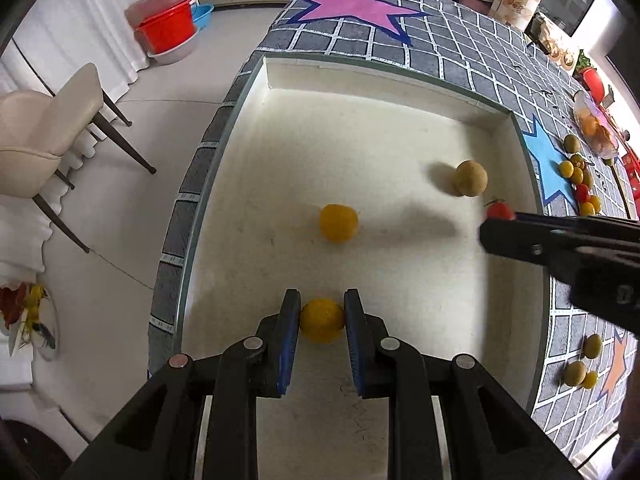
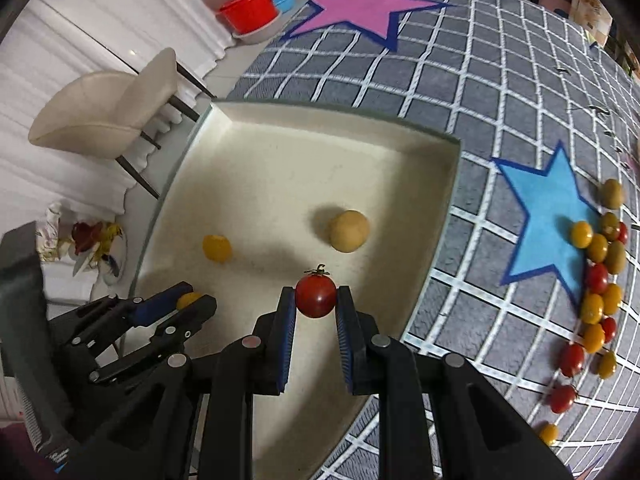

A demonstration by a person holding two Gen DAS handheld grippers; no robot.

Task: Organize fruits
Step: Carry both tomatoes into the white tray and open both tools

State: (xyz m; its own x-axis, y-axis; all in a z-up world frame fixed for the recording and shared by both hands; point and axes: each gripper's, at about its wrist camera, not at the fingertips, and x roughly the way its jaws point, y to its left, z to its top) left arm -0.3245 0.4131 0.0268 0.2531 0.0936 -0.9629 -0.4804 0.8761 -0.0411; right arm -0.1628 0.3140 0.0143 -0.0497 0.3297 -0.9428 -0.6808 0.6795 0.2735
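Left claw [image 1: 322, 308] grips a yellow fruit [image 1: 322, 320]; right claw [image 2: 316, 300] grips a red tomato [image 2: 315, 295]. Both hang above the tray [image 2: 440, 184]. Lower each close to the tray floor before releasing, clear of fruit already inside.

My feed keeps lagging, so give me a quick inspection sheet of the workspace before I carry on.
Surface: table under a grey grid cloth with pink and blue stars.
Job's things: white tray holds one yellow fruit and a tan round fruit; loose pile of red, yellow and green fruits on the cloth beside the blue star.
Clutter: bagged items at the table's far edge, too small to identify.
Grippers: left claw shut on a yellow fruit; right claw shut on a red tomato; both over the tray.
Cables: nothing seen.
Surroundings: beige chair, stacked red and clear basins on the floor.
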